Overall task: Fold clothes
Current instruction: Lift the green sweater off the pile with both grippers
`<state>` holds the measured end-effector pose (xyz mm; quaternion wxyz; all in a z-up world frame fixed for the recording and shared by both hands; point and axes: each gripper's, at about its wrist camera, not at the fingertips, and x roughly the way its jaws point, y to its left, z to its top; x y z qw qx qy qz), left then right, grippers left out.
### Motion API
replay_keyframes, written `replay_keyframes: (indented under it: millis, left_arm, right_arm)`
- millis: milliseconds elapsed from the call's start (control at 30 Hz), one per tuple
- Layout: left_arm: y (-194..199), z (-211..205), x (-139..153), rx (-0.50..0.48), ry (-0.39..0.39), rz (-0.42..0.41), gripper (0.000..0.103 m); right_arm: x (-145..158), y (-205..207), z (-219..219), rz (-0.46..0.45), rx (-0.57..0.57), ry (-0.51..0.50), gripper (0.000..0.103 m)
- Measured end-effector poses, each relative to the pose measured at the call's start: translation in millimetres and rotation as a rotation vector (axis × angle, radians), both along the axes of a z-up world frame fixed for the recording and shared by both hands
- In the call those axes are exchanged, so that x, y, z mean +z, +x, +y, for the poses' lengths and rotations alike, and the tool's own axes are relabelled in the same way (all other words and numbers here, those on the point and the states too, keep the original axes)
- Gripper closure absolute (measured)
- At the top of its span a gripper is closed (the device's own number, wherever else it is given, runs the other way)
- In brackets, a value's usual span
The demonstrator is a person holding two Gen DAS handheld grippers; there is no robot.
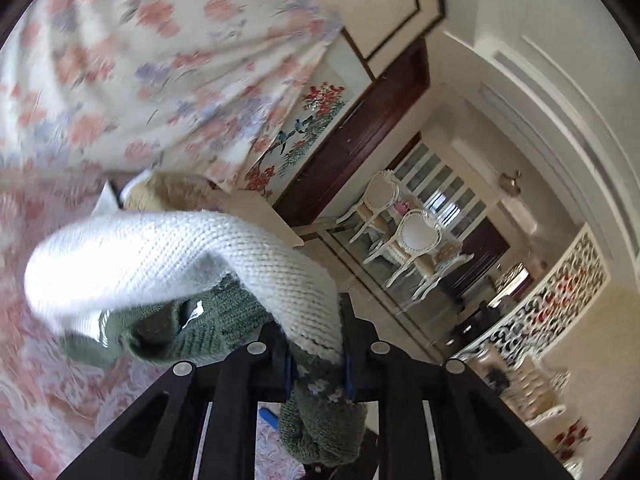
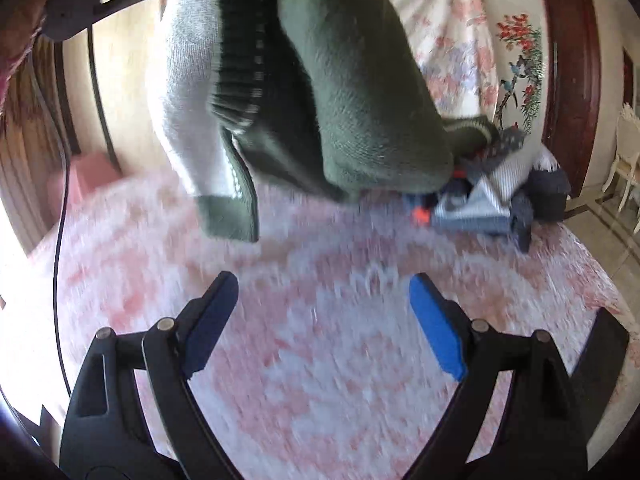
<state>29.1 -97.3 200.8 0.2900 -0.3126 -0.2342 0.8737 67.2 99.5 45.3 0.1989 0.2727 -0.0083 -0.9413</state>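
While the left gripper (image 1: 318,354) clamps a green-and-white knit sweater (image 1: 176,256) aloft, the right gripper (image 2: 324,320) hangs spread wide above the pink bedspread (image 2: 320,380).

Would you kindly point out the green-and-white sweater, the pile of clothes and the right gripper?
green-and-white sweater (image 2: 360,112): right wrist view, green body.
pile of clothes (image 2: 492,196): right wrist view, striped garment.
right gripper (image 2: 324,320): right wrist view, between open fingertips.

Pink patterned bedspread (image 2: 320,360), floral curtain (image 1: 160,60), bird-and-flower wall painting (image 1: 304,132), dark wooden door frame (image 1: 360,136), white dining chairs (image 1: 416,240)

Pink-and-white patterned bed cover (image 2: 320,360), pile of blue and striped clothes (image 2: 492,200) lying at its far edge
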Motion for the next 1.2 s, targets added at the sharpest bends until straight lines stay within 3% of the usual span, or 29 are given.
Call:
replay_keyframes:
  millis: [167, 333, 433, 467, 500, 533, 567, 767, 1000, 1200]
  left_arm:
    - [4.9, 17.2, 17.2, -0.015, -0.026, 0.014, 0.085]
    - [18.7, 11.9, 17.8, -0.032, 0.016, 0.037, 0.085]
    - [30.8, 4.5, 22.0, -0.032, 0.034, 0.067, 0.085]
    - [35.6, 0.2, 23.9, -0.028, 0.04, 0.078, 0.085]
    - [40.4, -4.1, 25.8, -0.023, 0.046, 0.089, 0.085]
    - [48.1, -12.6, 30.8, -0.013, 0.054, 0.106, 0.085]
    - [55.8, -22.0, 35.8, -0.003, 0.066, 0.123, 0.085]
    - [130.6, -77.1, 80.9, 0.076, 0.087, 0.265, 0.085]
    - [252.2, -99.8, 142.4, 0.158, -0.006, 0.438, 0.084]
    - [313.2, -115.8, 156.0, 0.249, -0.027, 0.468, 0.08]
  right_arm:
    - [31.4, -22.3, 7.4, 0.072, -0.047, -0.161, 0.014]
    - [40.4, -49.6, 10.5, 0.105, -0.186, -0.183, 0.013]
    - [40.0, -62.0, 10.2, 0.127, -0.206, -0.198, 0.016]
    - [43.3, -62.6, 10.3, 0.145, -0.18, -0.223, 0.042]
    - [47.4, -62.1, 9.6, 0.156, -0.159, -0.238, 0.058]
    - [54.2, -59.9, 7.4, 0.166, -0.137, -0.24, 0.072]
    - [64.3, -55.7, 3.2, 0.185, -0.113, -0.228, 0.079]
    - [131.7, -18.6, -24.5, 0.3, 0.095, -0.173, 0.083]
    - [220.6, 68.6, -52.2, 0.458, 0.34, -0.126, 0.083]
    - [257.4, 117.1, -82.5, 0.501, 0.526, -0.046, 0.083]
